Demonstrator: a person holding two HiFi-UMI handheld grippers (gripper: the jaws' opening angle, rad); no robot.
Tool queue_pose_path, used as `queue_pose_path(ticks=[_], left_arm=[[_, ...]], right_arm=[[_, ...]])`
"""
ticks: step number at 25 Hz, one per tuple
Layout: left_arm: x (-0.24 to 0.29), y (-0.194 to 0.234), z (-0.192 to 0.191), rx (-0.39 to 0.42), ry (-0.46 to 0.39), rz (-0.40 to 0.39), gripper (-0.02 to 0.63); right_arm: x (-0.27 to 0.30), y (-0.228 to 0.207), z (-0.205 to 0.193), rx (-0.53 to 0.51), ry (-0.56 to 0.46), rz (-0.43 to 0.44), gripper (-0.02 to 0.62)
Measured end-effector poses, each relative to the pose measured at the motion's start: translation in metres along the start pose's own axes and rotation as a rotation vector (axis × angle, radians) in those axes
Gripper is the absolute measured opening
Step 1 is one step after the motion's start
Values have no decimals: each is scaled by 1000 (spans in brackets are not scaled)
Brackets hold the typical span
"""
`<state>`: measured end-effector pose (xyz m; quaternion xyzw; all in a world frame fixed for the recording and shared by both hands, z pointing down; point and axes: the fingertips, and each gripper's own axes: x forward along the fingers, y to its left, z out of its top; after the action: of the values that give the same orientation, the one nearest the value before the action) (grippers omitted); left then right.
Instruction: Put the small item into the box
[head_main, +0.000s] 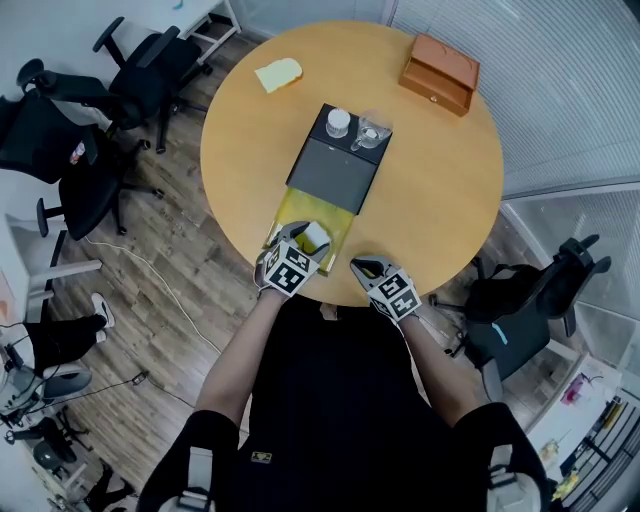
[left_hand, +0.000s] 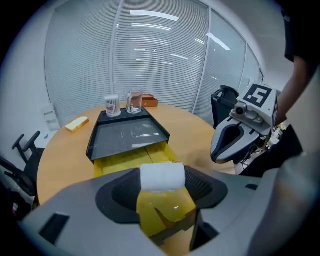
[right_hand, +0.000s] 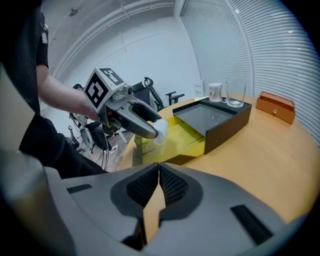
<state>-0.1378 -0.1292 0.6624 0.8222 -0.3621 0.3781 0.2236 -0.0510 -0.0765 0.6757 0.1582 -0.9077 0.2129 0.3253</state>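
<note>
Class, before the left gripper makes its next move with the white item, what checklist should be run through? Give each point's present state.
1. Grip: white item clamped between the left gripper pads: ok.
2. Target: yellow drawer of the black box stands open: ok.
3. Position: white item is over the drawer's near end: ok.
4. Drawer floor free under the item: cannot tell, the gripper hides it.
5. Other hand: right gripper shut, empty, clear of the drawer: ok.
</note>
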Motion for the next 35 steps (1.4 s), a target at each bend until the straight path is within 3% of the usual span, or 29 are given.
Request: queue_pose_path(ticks=[7,14,25,35], left_arm=[[4,12,-20,35,38,-46,281],[21,17,-34,148,85,-103,281],[39,19,-41,253,137,-120,281],[39,13,-41,271,129,-137,291]], right_arm=[[14,12,6,34,1,-37,6],[19,16,-7,114,4,-115,6],[18,19,-9,182,-15,-187,6],[15,21,-9,187,-19,-215,6]])
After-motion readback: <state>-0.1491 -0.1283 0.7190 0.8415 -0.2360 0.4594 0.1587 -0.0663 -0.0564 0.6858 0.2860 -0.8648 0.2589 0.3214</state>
